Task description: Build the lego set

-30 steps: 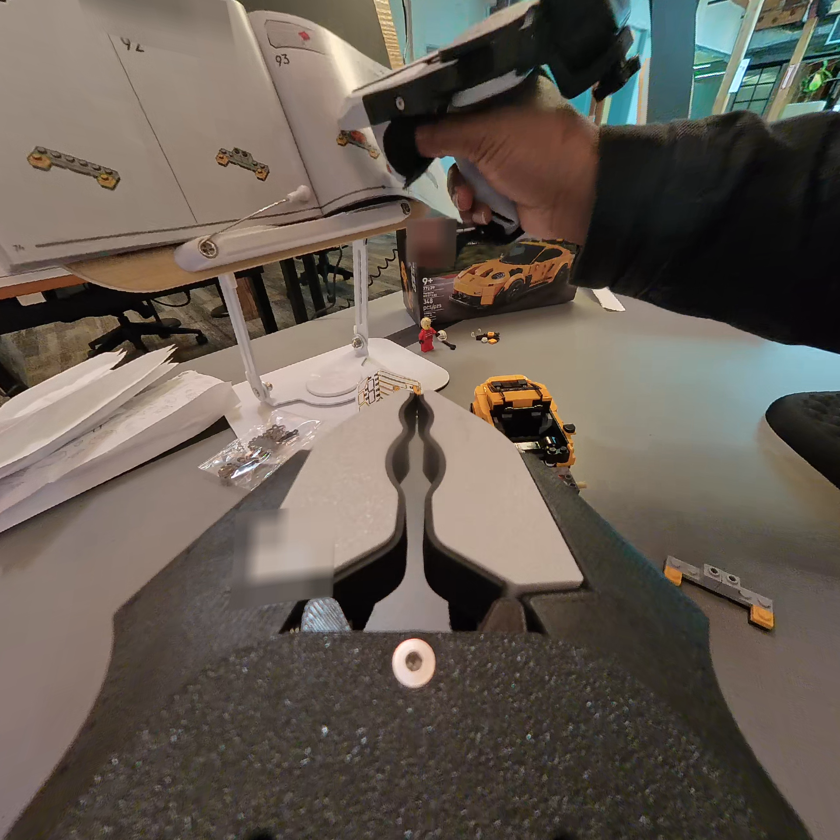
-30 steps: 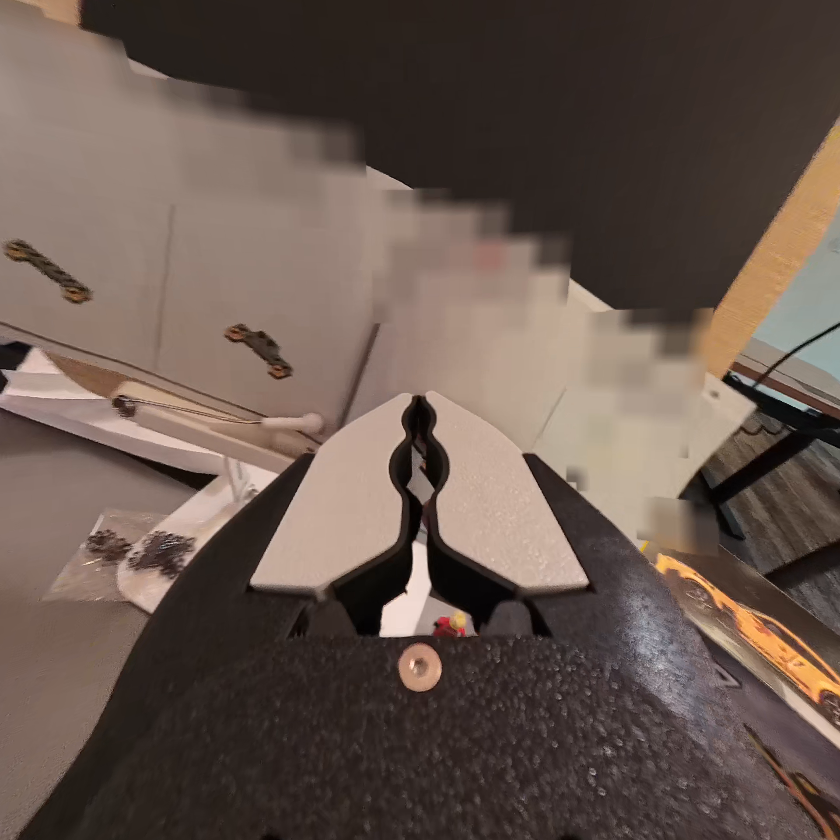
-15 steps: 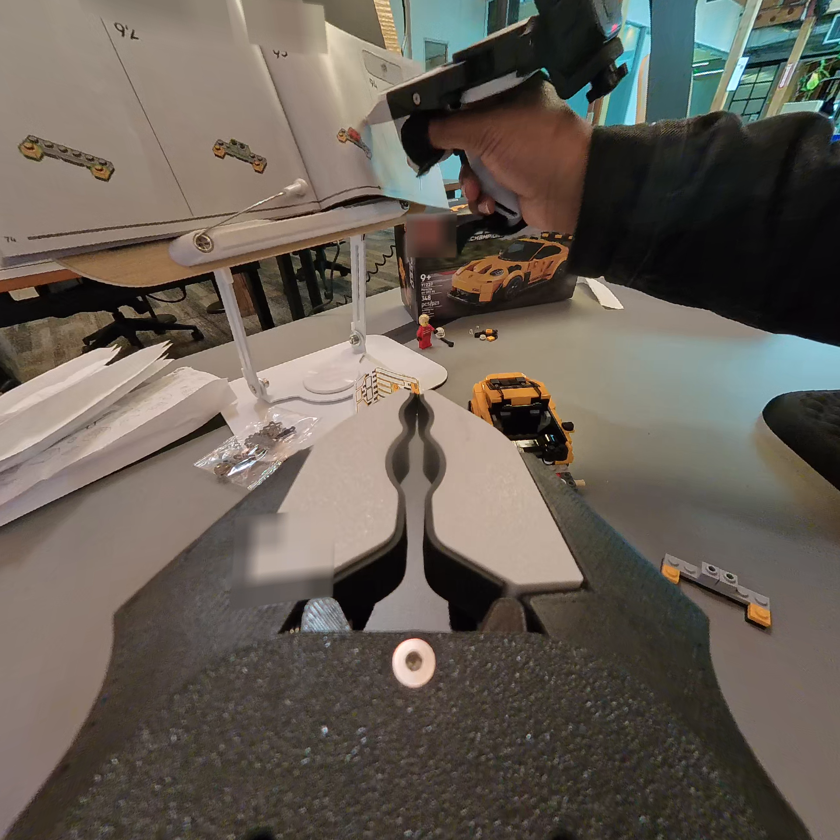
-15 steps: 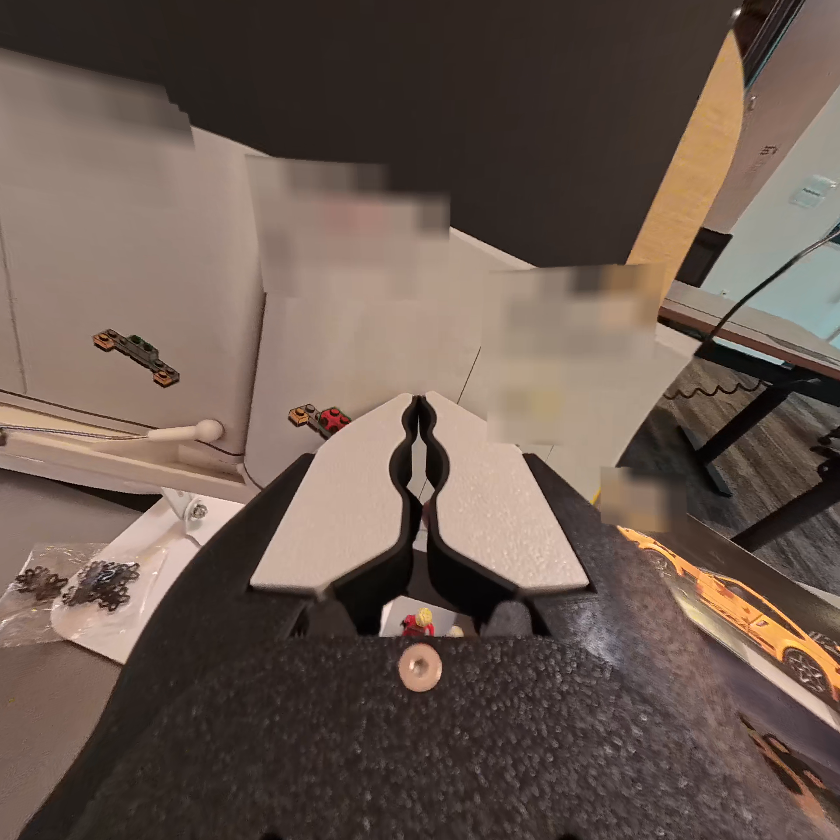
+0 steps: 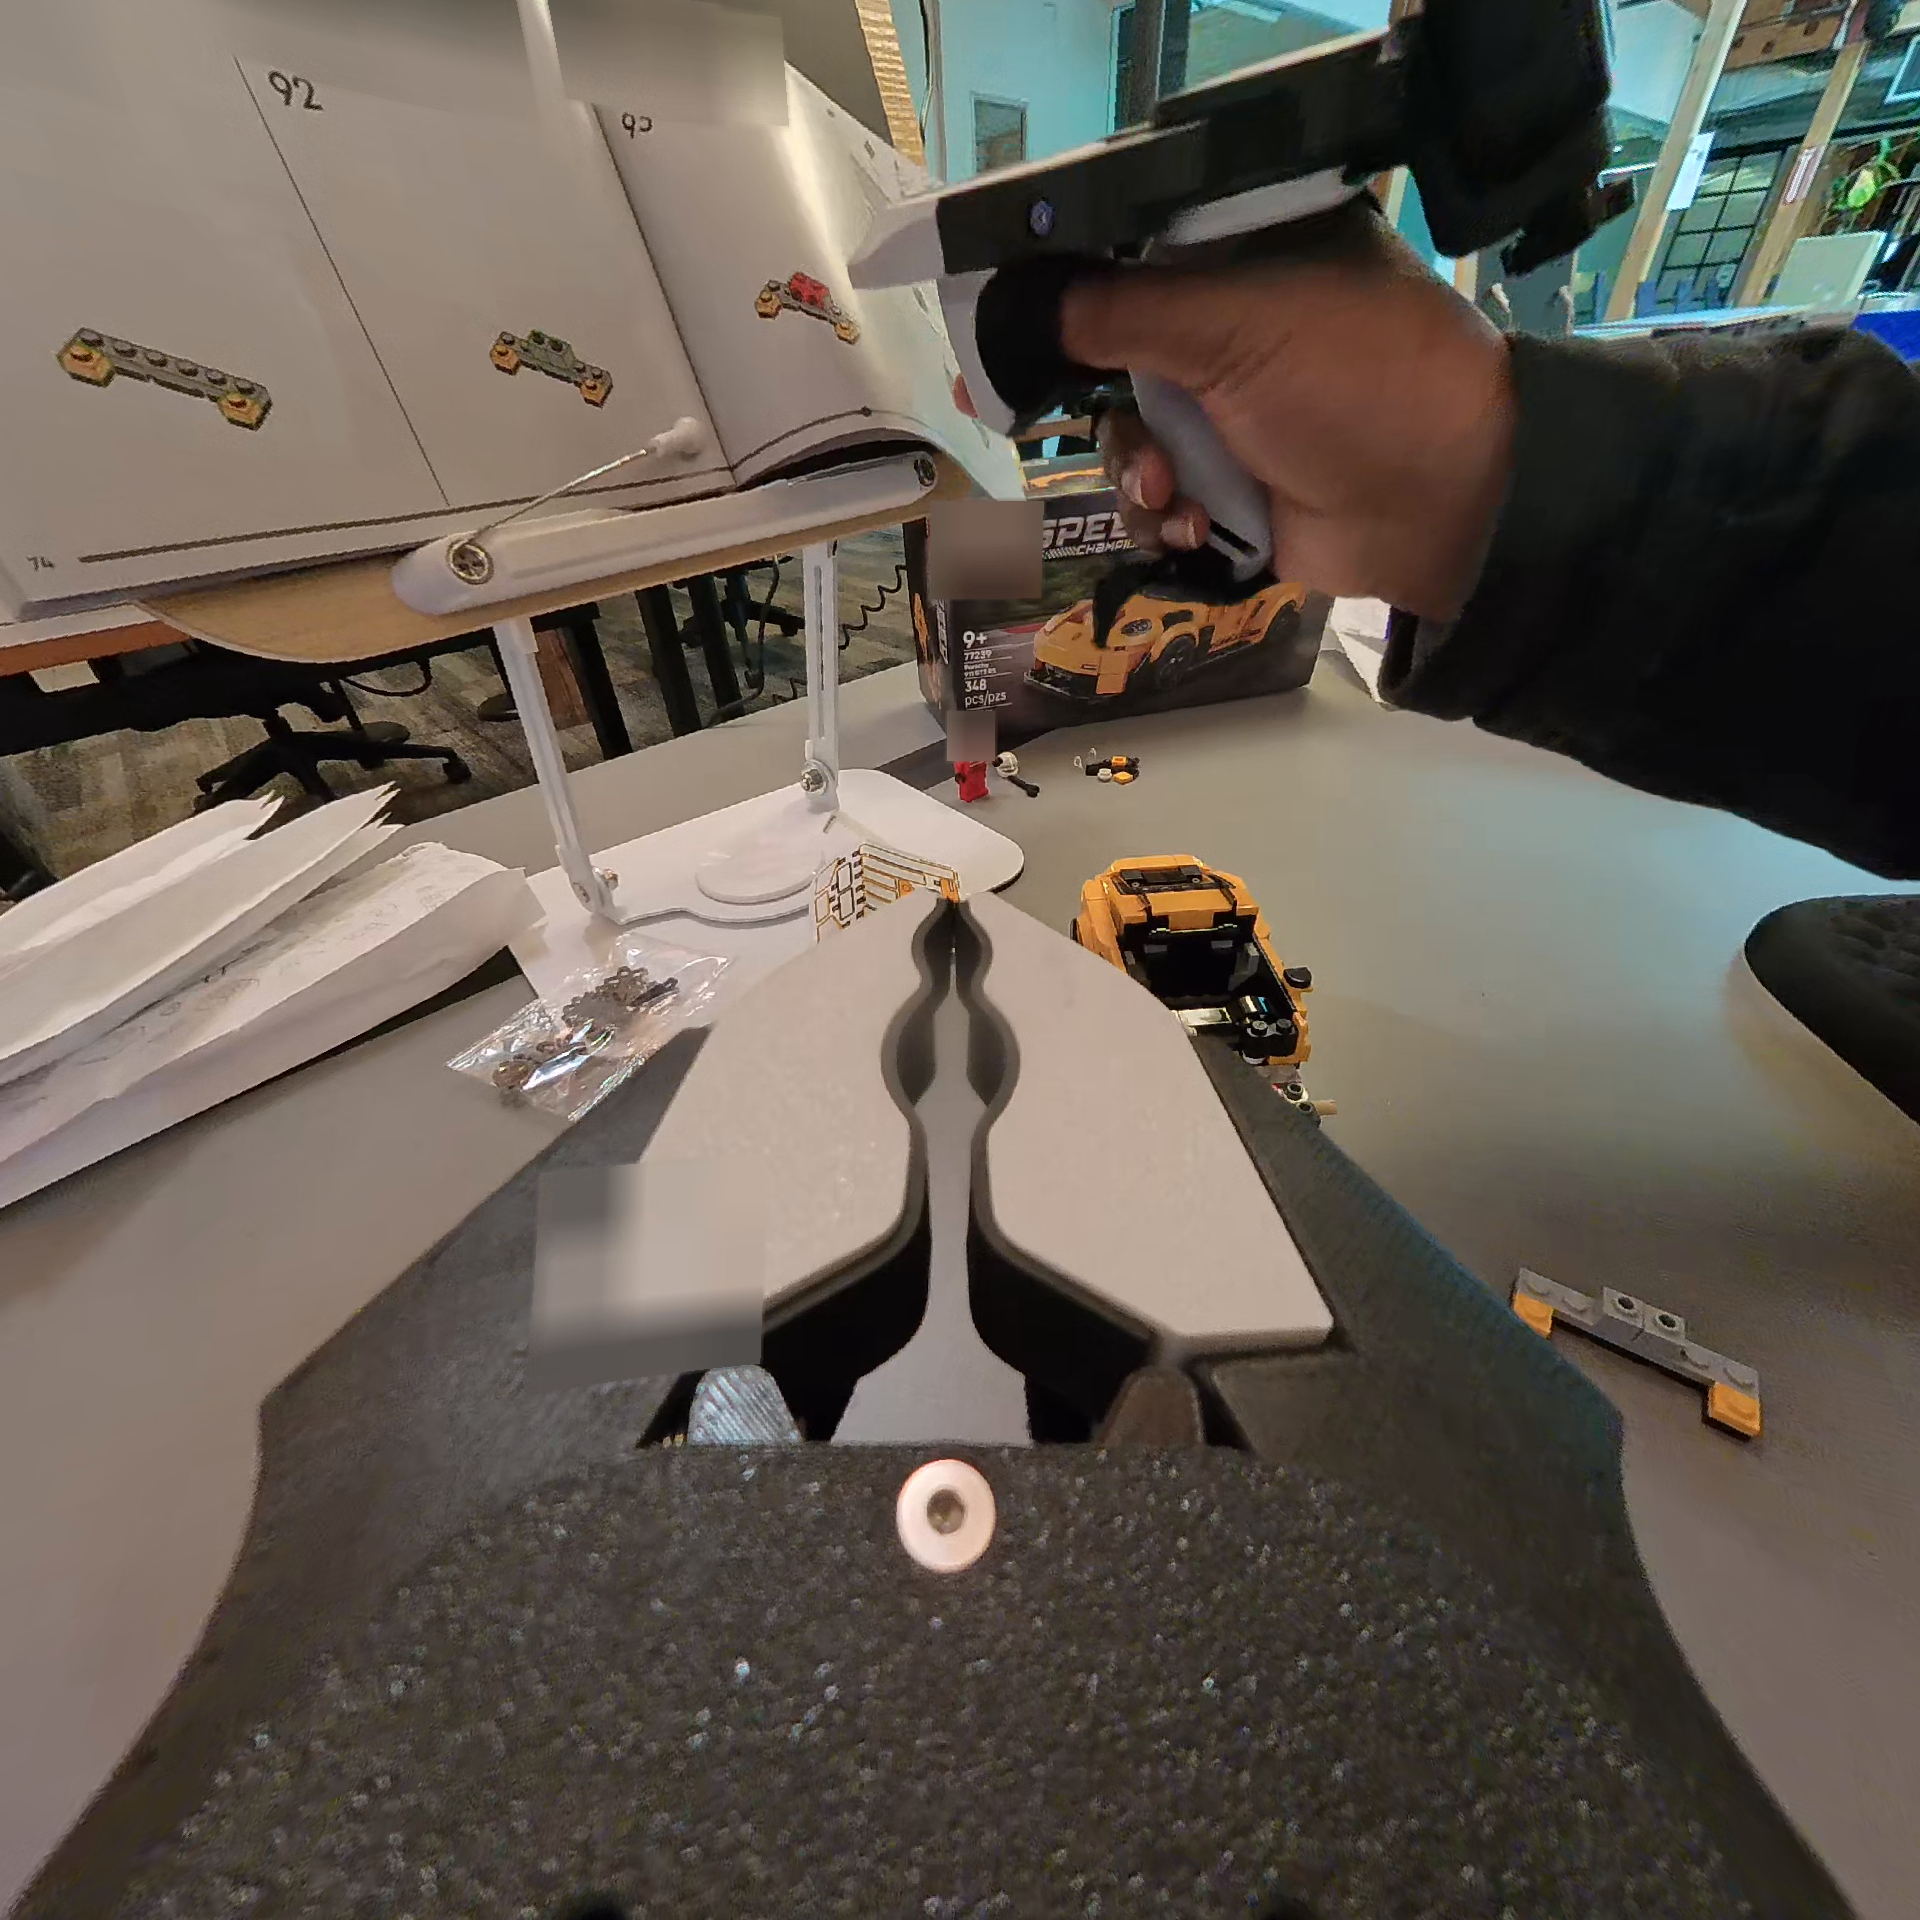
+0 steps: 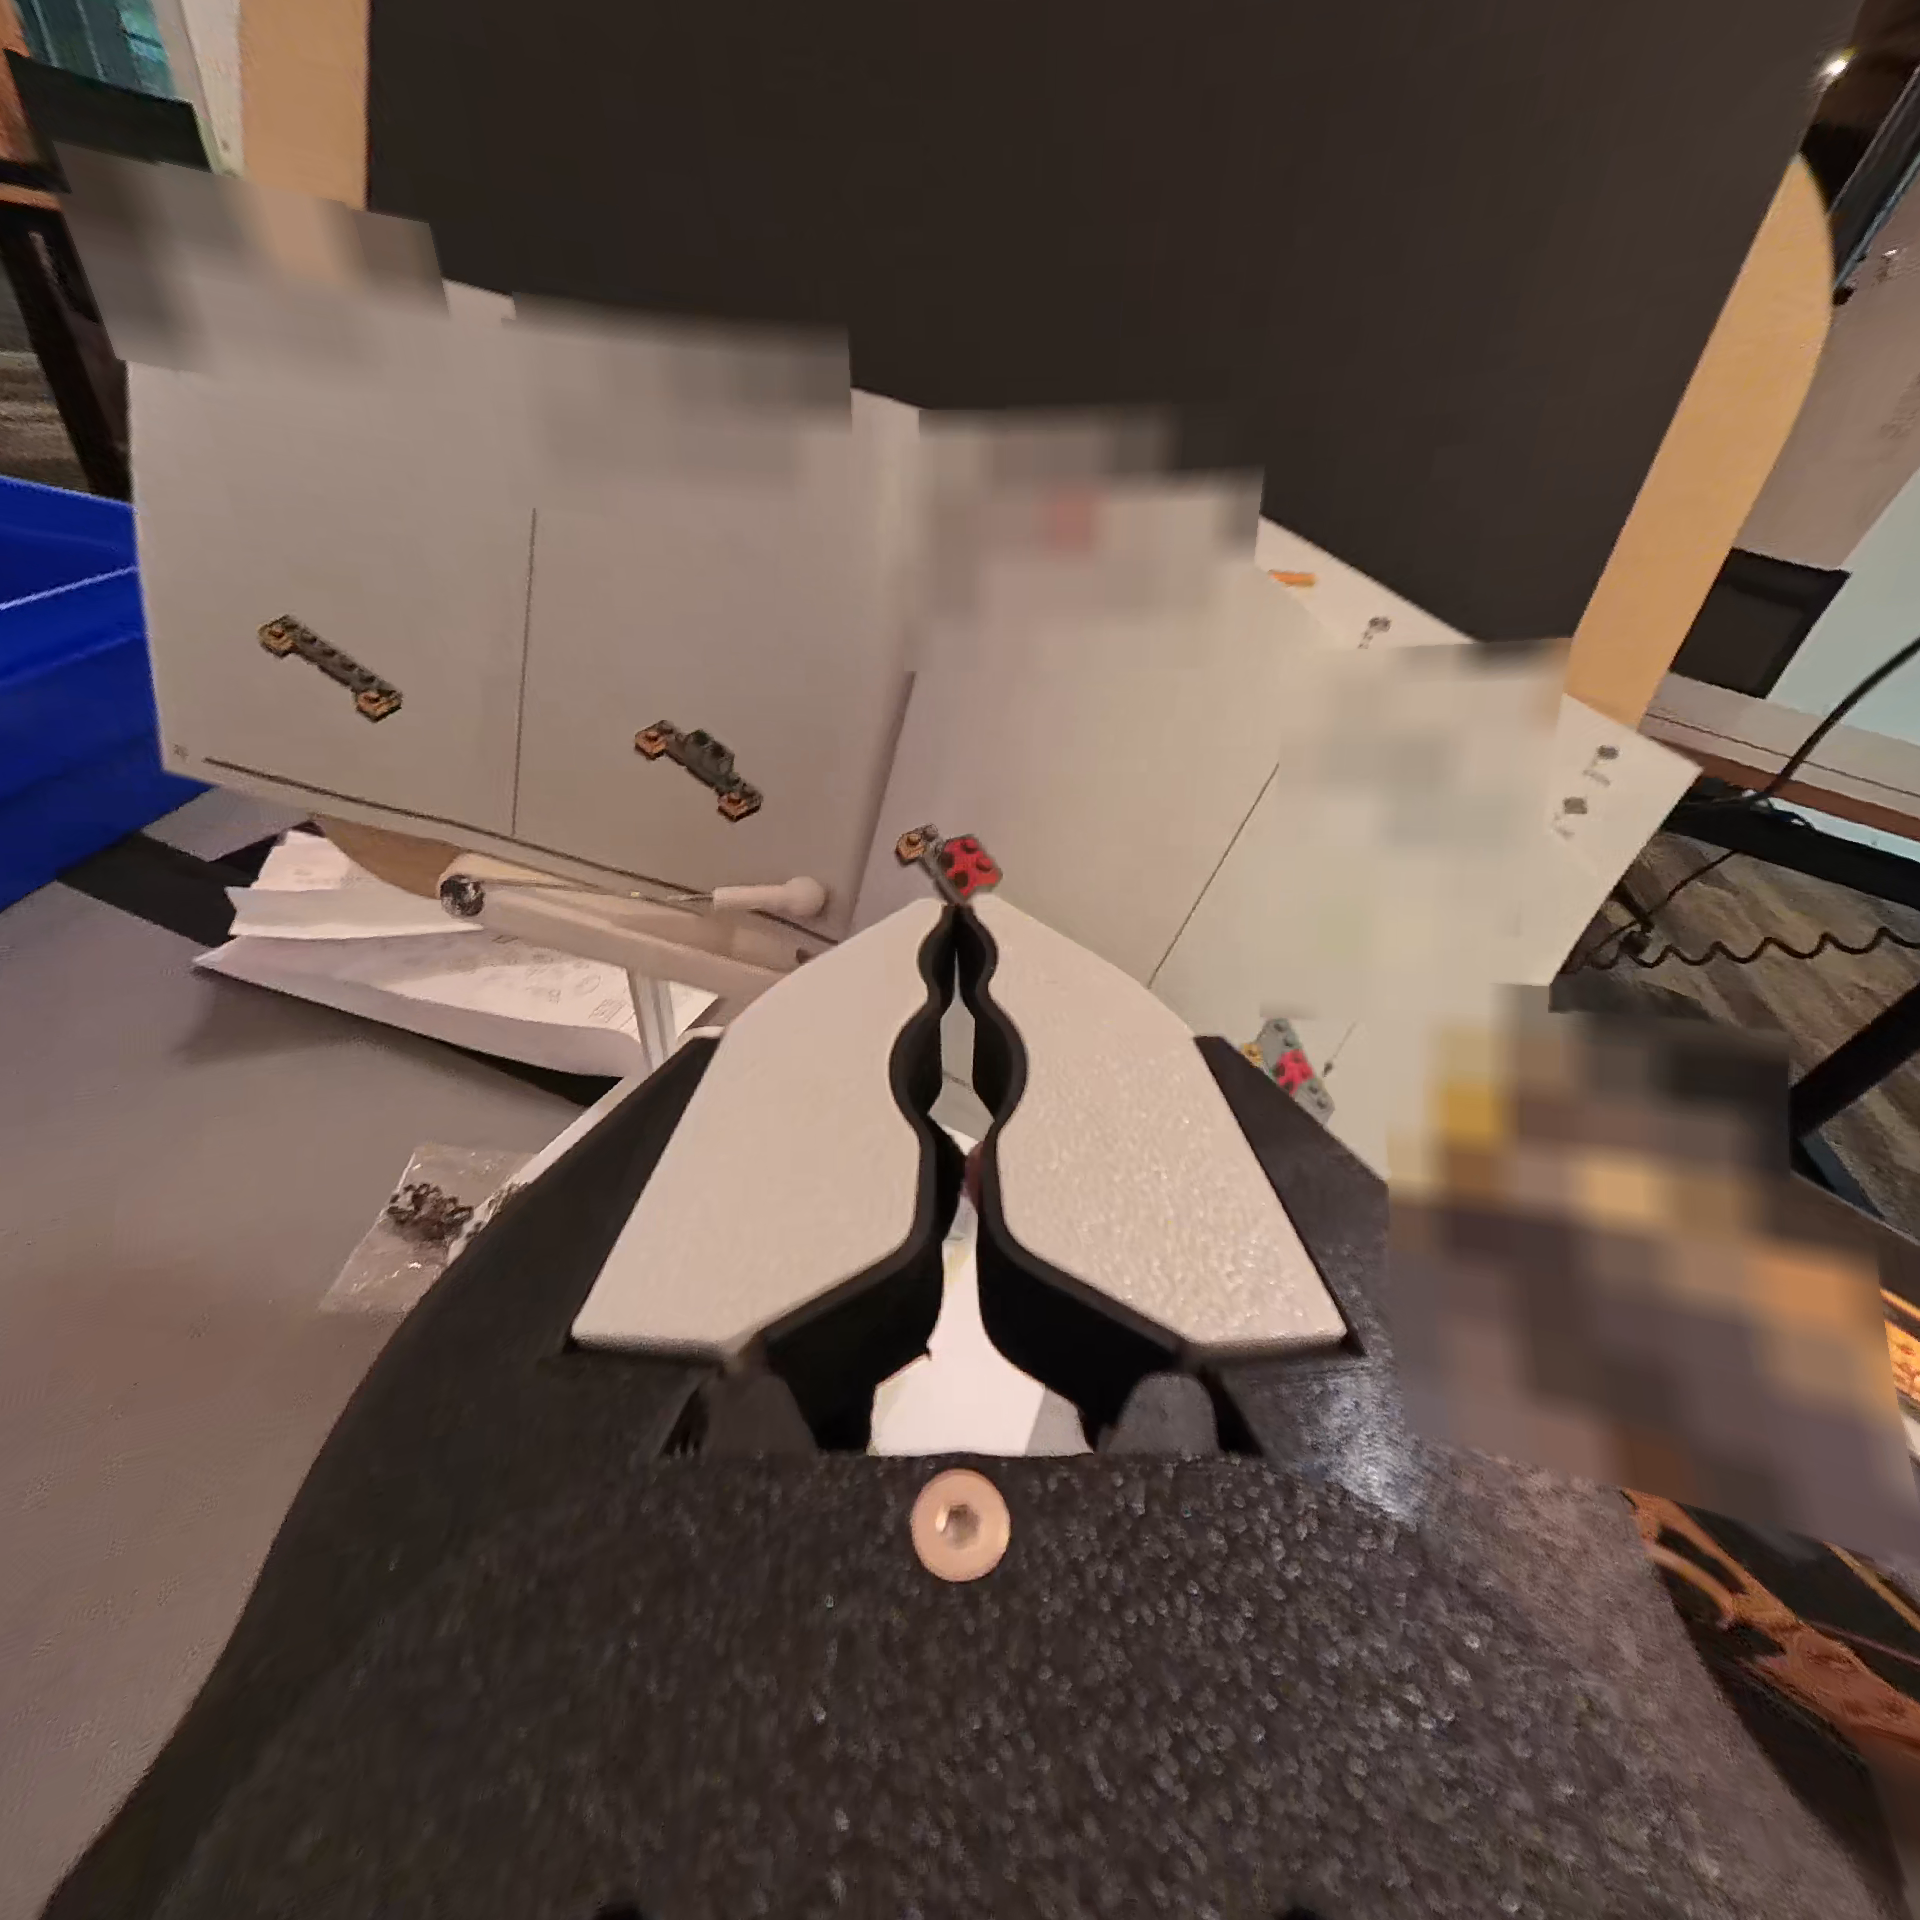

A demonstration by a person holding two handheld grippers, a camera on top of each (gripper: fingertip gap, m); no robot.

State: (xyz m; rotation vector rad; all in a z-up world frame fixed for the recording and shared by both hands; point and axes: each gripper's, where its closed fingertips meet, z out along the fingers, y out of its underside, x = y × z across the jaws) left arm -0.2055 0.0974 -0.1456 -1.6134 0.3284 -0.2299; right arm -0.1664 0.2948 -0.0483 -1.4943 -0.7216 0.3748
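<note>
The half-built orange Lego car [image 5: 1195, 966] stands on the grey table just right of my left gripper [image 5: 951, 909], which is shut and empty above the table. A grey plate with orange ends [image 5: 1642, 1351] lies at the right. The open instruction booklet [image 5: 416, 312] rests on a white stand [image 5: 810, 852]. My right gripper [image 5: 883, 255], held by a hand, is at the booklet's right page edge. In the right wrist view it [image 6: 956, 909] is shut, with a thin white page [image 6: 1195, 831] showing between the fingers.
The set's box [image 5: 1122, 644] stands behind, with a red minifigure [image 5: 971, 779] and small loose pieces [image 5: 1112, 769] before it. A clear bag of dark parts [image 5: 582, 1029] and white paper bags [image 5: 208, 935] lie left. A black seat [image 5: 1849, 987] is at the right, a blue bin [image 6: 62, 644] far left. The grippers' ends are close to 25 centimeters from one another. From the left gripper's tips to the half-built orange Lego car [image 5: 1195, 966] is close to 15 centimeters.
My right gripper has drawn back a little from the booklet, still shut, and more of the open pages shows in its view. My left gripper has hardly moved.
</note>
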